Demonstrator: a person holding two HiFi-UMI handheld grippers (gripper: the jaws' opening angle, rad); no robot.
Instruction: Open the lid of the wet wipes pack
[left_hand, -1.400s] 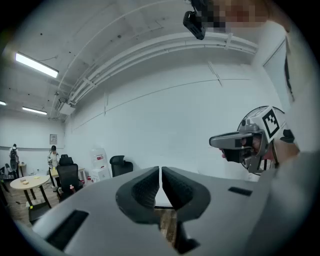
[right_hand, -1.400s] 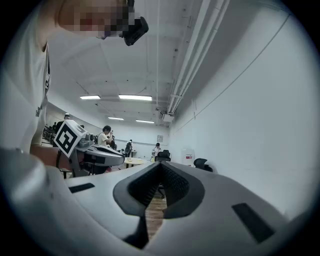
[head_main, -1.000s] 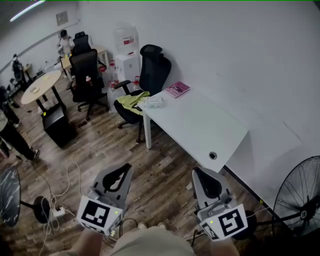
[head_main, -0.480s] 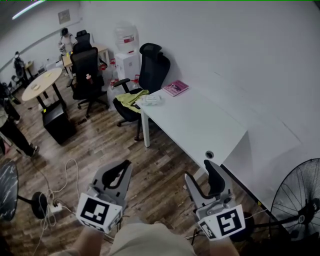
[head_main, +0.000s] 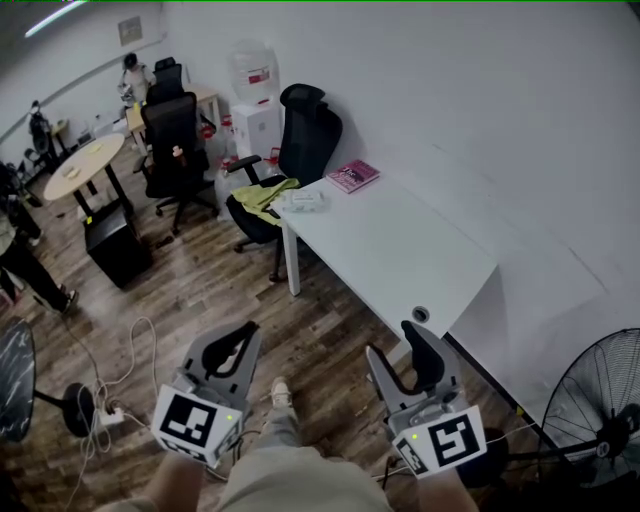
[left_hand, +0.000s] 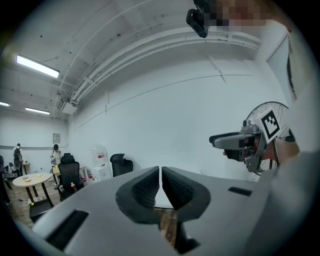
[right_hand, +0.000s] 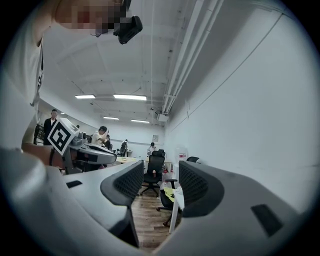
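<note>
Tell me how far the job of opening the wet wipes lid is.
Nothing looks done: the wet wipes pack lies untouched at the white table's far end. In hand: nothing; left gripper shut, right gripper open, both empty. Remaining: approach, grip, open it.

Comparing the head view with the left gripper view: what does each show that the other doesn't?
Head view only: the pink book and the floor cables. Left gripper view only: the ceiling light and overhead pipes. Both: the left gripper with jaws together, the right gripper with jaws apart, the water dispenser and the black chair.
</note>
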